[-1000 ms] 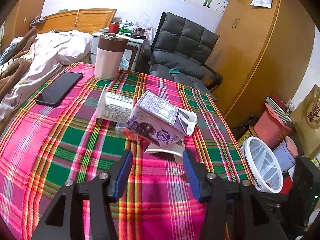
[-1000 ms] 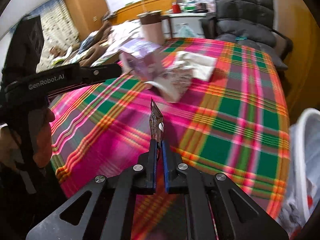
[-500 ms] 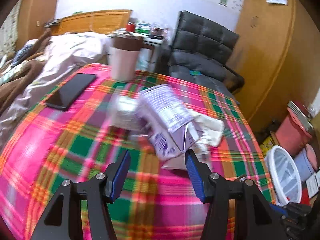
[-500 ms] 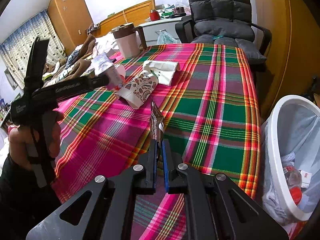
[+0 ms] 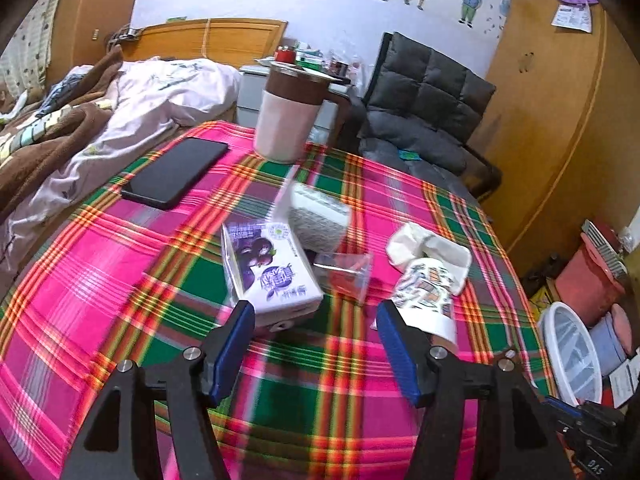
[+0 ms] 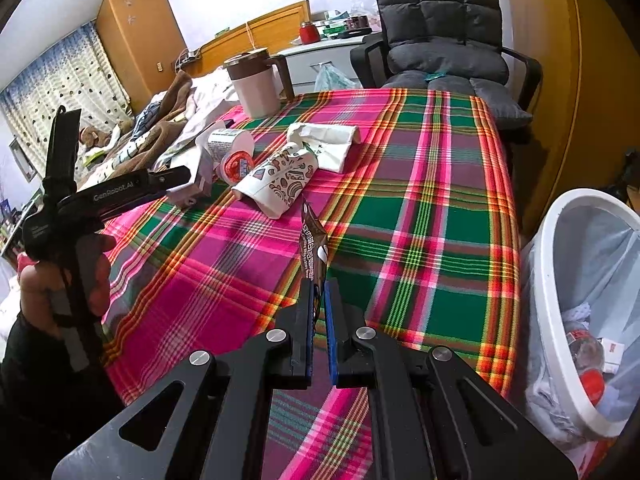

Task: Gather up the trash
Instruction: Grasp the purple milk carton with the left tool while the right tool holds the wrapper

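My right gripper (image 6: 319, 292) is shut on a brown snack wrapper (image 6: 313, 246) and holds it upright above the plaid table, left of the white trash bin (image 6: 576, 280). My left gripper (image 5: 316, 320) is open and empty, just short of a purple milk carton (image 5: 268, 272) lying on the table. Beside the carton lie a clear plastic cup (image 5: 344, 272), a patterned paper cup (image 5: 428, 296), a white crumpled bag (image 5: 424, 244) and a white tub (image 5: 316, 216). The left gripper (image 6: 176, 180) also shows in the right wrist view near the patterned cup (image 6: 276, 184).
A black phone (image 5: 176, 172) and a pink jug with a brown lid (image 5: 288, 116) stand at the table's far side. A grey padded chair (image 5: 428, 116) is behind the table. A bed with blankets (image 5: 80, 120) is at the left. The bin (image 5: 572, 356) holds trash.
My left gripper has swung left, so the purple carton now sits by its left finger and lies flatter. My right gripper has moved back toward the bin with the wrapper held.
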### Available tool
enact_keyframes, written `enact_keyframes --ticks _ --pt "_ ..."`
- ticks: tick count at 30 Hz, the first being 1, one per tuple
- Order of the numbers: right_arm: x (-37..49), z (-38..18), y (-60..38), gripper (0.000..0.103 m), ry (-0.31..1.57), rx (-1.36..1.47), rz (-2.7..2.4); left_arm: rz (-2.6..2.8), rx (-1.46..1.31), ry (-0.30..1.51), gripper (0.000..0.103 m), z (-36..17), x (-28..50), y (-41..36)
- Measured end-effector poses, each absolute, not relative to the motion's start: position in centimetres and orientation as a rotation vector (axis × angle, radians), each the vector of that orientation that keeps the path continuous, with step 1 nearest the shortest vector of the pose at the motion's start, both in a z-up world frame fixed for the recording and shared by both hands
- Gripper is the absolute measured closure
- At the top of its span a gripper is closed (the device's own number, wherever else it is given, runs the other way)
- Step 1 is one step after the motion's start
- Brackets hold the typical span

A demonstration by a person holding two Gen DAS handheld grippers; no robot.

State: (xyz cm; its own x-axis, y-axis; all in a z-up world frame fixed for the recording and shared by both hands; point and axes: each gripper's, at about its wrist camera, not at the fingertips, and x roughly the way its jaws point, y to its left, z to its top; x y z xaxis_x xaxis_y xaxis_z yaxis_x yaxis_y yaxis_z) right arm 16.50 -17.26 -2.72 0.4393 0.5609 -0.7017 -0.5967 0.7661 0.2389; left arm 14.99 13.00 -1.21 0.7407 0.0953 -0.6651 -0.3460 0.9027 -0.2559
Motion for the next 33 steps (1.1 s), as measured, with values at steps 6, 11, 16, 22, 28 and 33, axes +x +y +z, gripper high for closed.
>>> enact_keyframes --ticks 6,11,16,22,28,33 --pt "16.8 -3.0 -17.2 0.095 0.859 -0.042 0.712 0.299 -0.39 0.715 0.039 -1.6 15.2 14.4" --pt "17.0 -3.1 -17.1 0.095 0.86 -0.044 0.712 0.33 -0.325 0.747 0.038 -2.3 17.2 13.6" --pt "17.1 -3.1 -17.0 0.095 0.859 -0.044 0.709 0.379 -0.323 0.744 0.043 -2.5 18.2 13.9" --pt "17.1 -3.0 -16.9 0.095 0.855 -0.04 0.711 0.378 -0.31 0.739 0.051 -2.4 17.6 14.4" --pt "16.6 -2.4 -17.3 0.095 0.837 -0.034 0.708 0.34 -0.297 0.731 0.051 -1.9 15.8 13.4" --pt "16.0 -1.8 -17.8 0.095 0.817 -0.028 0.699 0.299 -0.28 0.713 0.051 -0.9 13.7 11.7"
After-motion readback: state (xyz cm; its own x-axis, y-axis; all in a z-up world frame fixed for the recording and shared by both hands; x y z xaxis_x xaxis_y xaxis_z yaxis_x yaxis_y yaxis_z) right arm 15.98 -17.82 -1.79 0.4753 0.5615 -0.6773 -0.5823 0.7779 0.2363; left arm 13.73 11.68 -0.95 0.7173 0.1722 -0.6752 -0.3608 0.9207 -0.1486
